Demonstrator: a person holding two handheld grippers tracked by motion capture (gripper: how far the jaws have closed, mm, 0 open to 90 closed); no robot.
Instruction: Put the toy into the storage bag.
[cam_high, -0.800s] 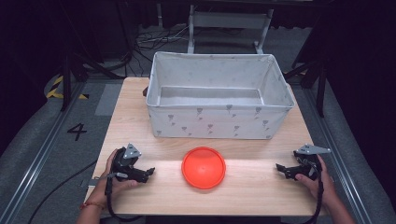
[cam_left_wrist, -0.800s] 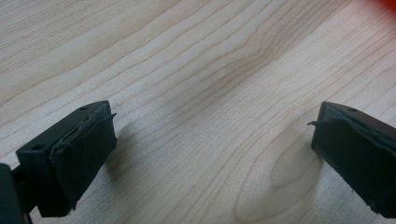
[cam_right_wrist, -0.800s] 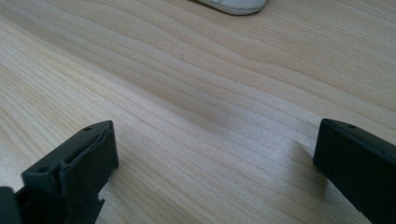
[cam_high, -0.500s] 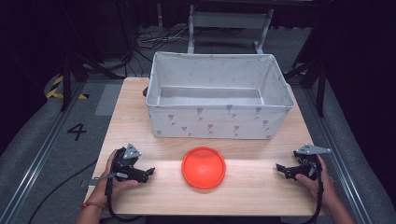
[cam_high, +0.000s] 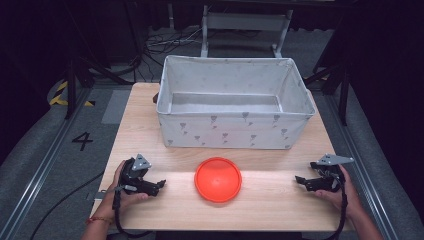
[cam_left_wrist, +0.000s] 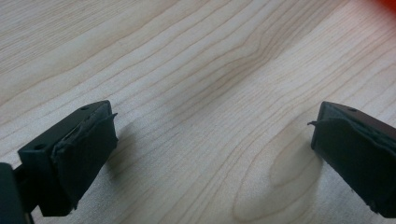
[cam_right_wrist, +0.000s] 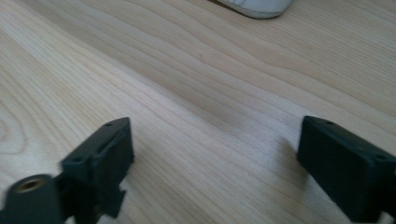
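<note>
1. Nothing has shifted since the earlier frames: both tools rest where they were, and the red disc (cam_high: 218, 179) hasn't budged.
2. That disc lies flat on the tabletop (cam_high: 280, 200), just in front of the white fabric bin (cam_high: 232, 132), apart from its front wall.
3. Left tool (cam_high: 159, 185) sits to the disc's left, released, jaws spread over bare wood, tips aimed at the disc.
4. Right tool (cam_high: 299, 179) sits to the disc's right, also released and holding nothing, pointing inward.
5. Key relation: the left tool looks somewhat nearer the disc's rim, so it's my pick for the reach. Round disc, no long axis.
</note>
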